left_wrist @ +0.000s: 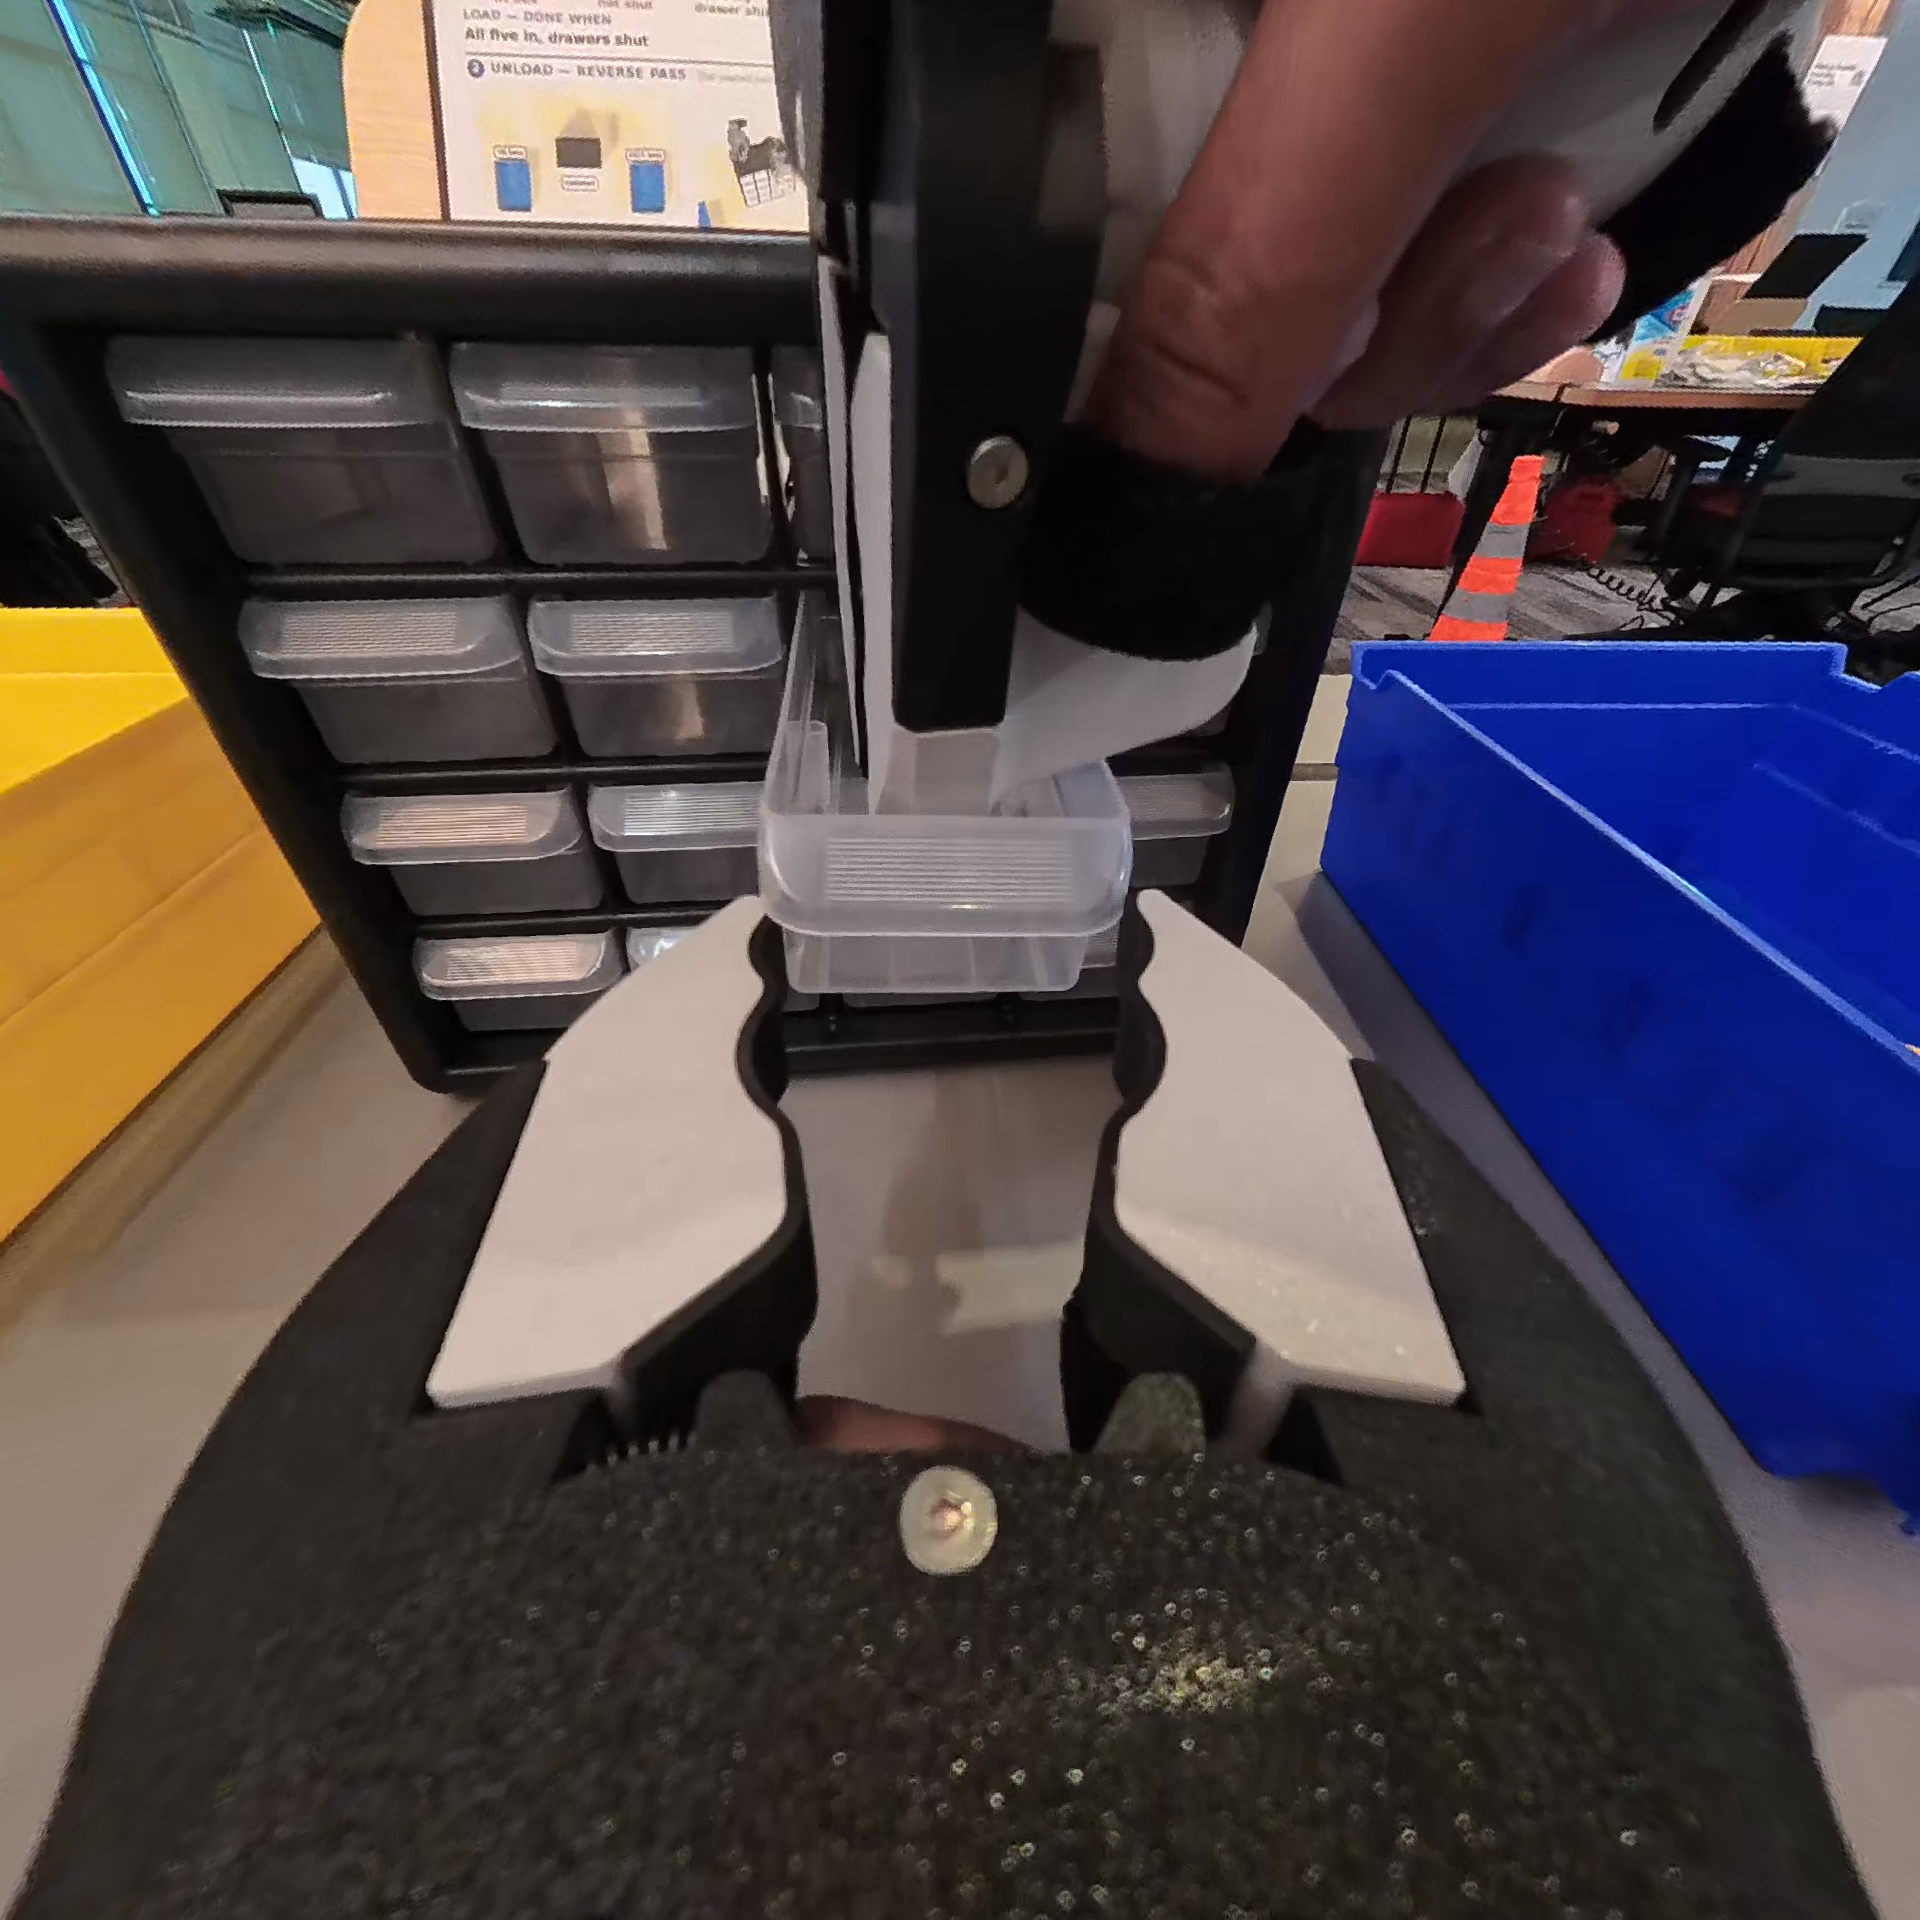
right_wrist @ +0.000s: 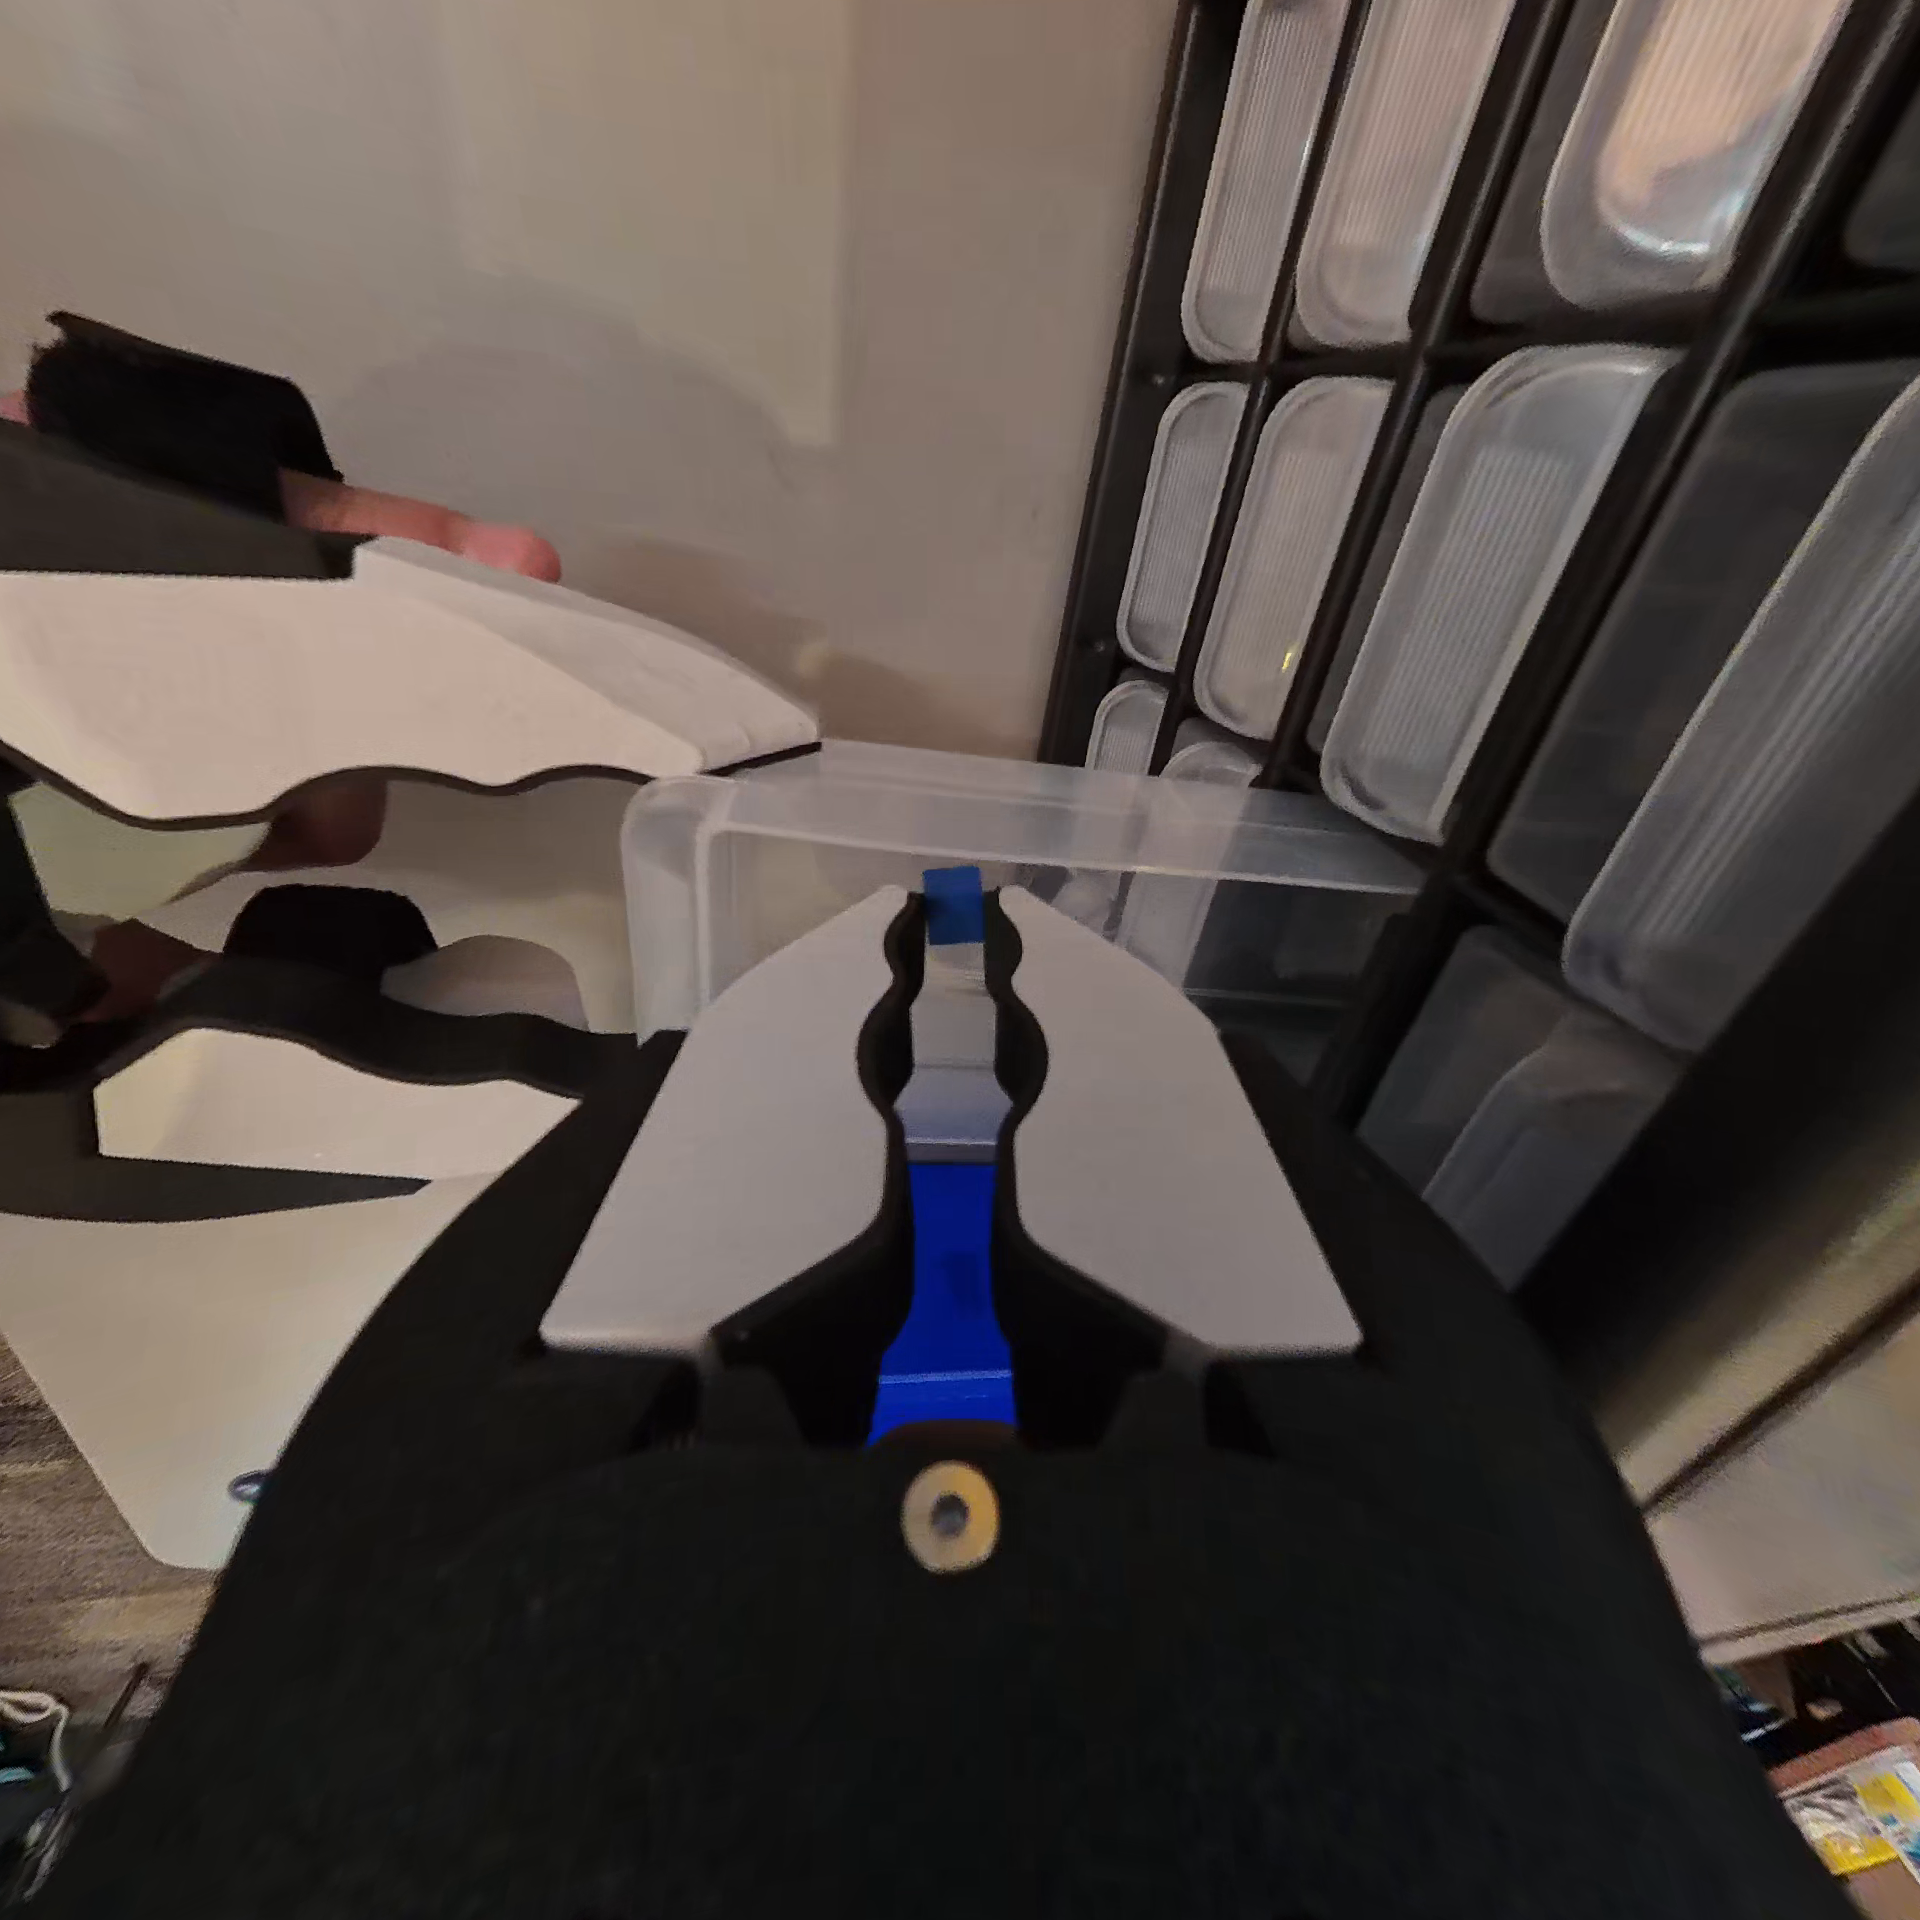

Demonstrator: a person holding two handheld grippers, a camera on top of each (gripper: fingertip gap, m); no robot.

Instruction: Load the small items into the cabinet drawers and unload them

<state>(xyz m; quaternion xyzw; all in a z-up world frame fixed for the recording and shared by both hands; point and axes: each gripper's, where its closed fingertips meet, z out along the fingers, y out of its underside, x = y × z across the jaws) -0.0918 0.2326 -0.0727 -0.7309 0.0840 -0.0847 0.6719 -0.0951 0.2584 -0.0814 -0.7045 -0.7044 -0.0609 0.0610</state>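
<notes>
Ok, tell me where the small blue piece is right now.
In the right wrist view, the small blue piece is pinched at the right gripper fingertips, over the pulled-out clear drawer of the black cabinet.

The left gripper lies low and level at the centre of its frame, its jaws spread wide with clear space between the two fingers. The right gripper points steeply down from the top of the left view, a bare hand wrapped round its body, a black strap over one finger. In its own view its jaws stand nearly together, tips pinching something small and blue at mid-frame.
</notes>
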